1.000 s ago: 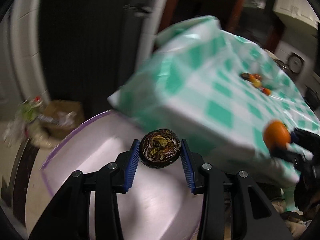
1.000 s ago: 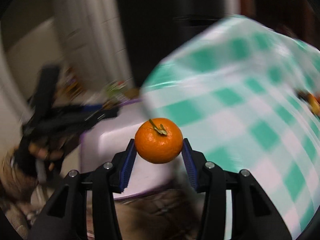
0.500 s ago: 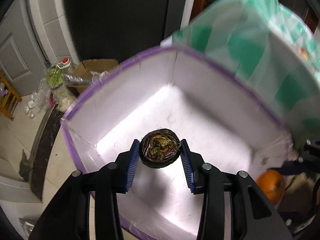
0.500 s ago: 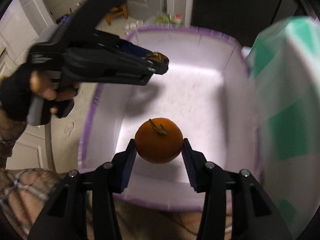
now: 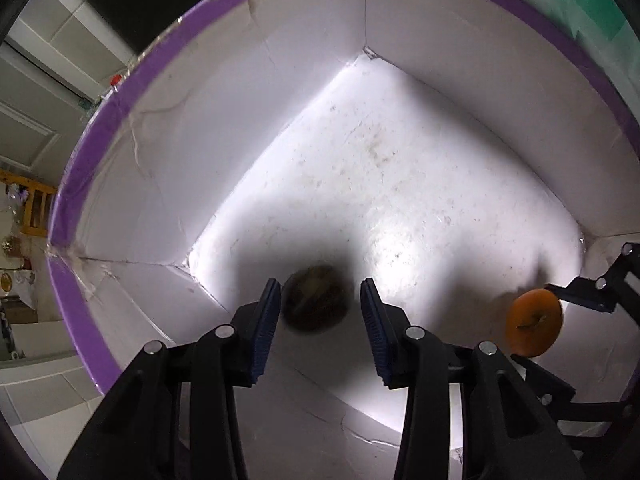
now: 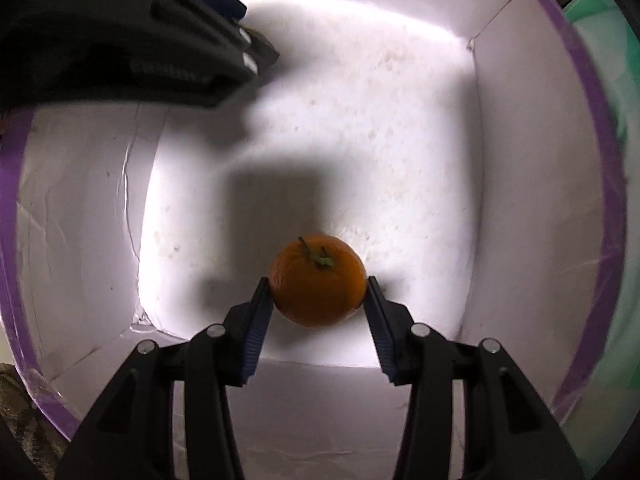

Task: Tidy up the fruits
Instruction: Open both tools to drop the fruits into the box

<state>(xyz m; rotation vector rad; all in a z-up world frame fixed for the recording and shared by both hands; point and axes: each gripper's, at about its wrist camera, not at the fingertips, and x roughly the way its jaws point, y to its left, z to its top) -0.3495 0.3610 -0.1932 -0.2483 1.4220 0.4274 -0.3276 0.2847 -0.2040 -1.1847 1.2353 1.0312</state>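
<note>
Box walls [image 5: 168, 168] hem claws; floor centre free.
</note>
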